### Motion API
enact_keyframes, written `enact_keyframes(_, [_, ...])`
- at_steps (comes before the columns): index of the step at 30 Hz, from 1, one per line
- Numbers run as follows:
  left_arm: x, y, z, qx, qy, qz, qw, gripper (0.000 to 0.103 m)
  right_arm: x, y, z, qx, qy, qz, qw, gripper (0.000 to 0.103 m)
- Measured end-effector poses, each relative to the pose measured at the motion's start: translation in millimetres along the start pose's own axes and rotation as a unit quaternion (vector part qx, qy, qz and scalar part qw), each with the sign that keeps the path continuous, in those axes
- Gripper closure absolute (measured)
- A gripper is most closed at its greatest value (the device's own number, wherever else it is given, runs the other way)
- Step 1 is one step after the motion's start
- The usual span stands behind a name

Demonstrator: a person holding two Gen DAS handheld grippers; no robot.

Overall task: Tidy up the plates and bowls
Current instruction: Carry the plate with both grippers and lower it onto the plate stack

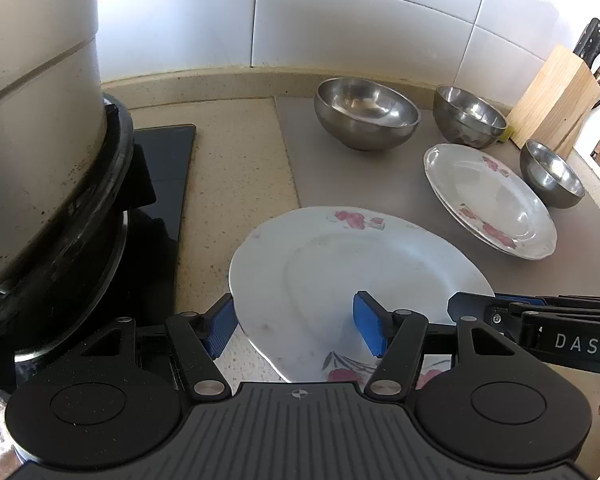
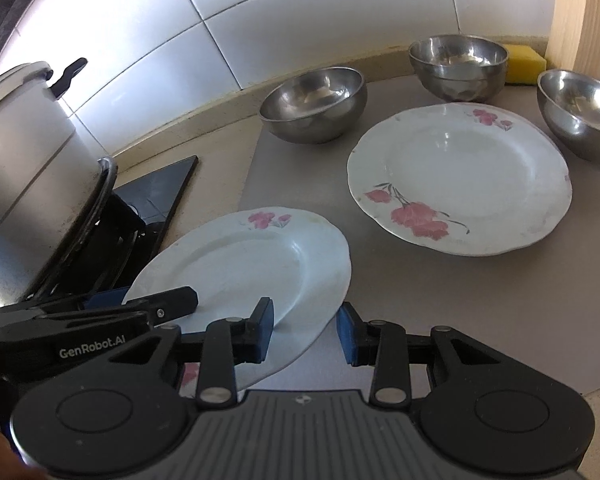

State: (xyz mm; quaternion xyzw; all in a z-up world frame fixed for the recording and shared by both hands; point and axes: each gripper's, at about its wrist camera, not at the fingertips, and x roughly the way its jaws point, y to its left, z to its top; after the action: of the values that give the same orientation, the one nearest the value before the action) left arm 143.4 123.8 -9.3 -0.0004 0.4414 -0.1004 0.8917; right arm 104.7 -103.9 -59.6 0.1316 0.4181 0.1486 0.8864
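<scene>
Near plate between parted fingers

Near plate lies at the front left edge of the mat, its left part over the counter. Second plate lies on the mat, behind and right of it, well apart. Three bowls behind: left bowl at the mat's back left; middle bowl behind the second plate (seems to sit in another bowl); right bowl just right of that plate. Sponge behind, between middle bowl and knife block. Pot on the stove, far left.
</scene>
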Motion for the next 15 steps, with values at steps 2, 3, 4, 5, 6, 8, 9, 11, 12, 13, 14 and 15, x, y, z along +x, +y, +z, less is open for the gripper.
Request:
enact_keyframes(2, [-2.8, -0.3, -0.8, -0.001, -0.004, -0.001, 1.0, 0.04, -2.2, 0.3, -1.0, -0.001, -0.003, 0.001, 1.0, 0.087])
enact_keyframes(3, [-5.0, -0.6, -0.9, -0.002, -0.007, -0.002, 1.0, 0.04, -3.9, 0.2, -1.5, -0.001, -0.006, 0.002, 1.0, 0.087])
enact_keyframes(4, [-6.8, -1.0, -0.9, -0.002, -0.01, -0.002, 0.9999, 0.039, -5.7, 0.5, -1.7, -0.004, -0.01, 0.003, 1.0, 0.087])
enact_keyframes(5, [-8.1, -1.3, -1.0, -0.003, -0.012, -0.003, 0.9999, 0.039, -7.6, 0.2, -1.6, -0.003, -0.013, 0.004, 1.0, 0.087])
enact_keyframes(6, [-9.6, -1.5, -1.0, -0.004, -0.014, -0.003, 0.9999, 0.039, -9.3, -0.4, -1.2, -0.002, -0.016, 0.007, 1.0, 0.087])
enact_keyframes(8, [-12.1, -2.3, -1.5, -0.004, -0.018, -0.004, 0.9998, 0.039, -12.2, -1.1, -1.6, -0.003, -0.02, 0.01, 1.0, 0.087])
enact_keyframes(9, [-13.6, -3.2, -1.8, -0.002, -0.02, -0.002, 0.9998, 0.039, -13.7, -0.9, -2.3, -0.005, -0.022, 0.01, 1.0, 0.087])
enact_keyframes(11, [-17.4, -4.8, -2.0, 0.0, -0.027, 0.0, 0.9996, 0.039, -16.4, -0.8, -2.7, -0.007, -0.026, 0.012, 1.0, 0.087])
enact_keyframes(12, [-19.0, -5.5, -1.6, 0.001, -0.031, 0.0, 0.9995, 0.039, -18.1, -1.0, -2.3, -0.006, -0.028, 0.014, 0.999, 0.087])
enact_keyframes(13, [-21.7, -6.0, -1.0, 0.001, -0.035, 0.0, 0.9994, 0.039, -20.1, -1.3, -2.0, -0.005, -0.032, 0.015, 0.999, 0.087])
enact_keyframes(14, [-24.5, -6.4, -0.3, 0.0, -0.039, -0.001, 0.9992, 0.039, -22.3, -1.6, -1.4, -0.005, -0.035, 0.017, 0.999, 0.087])
enact_keyframes(15, [-27.0, -7.1, 0.6, 0.0, -0.043, -0.002, 0.9991, 0.039, -25.5, -1.9, -0.6, -0.004, -0.041, 0.02, 0.999, 0.087])
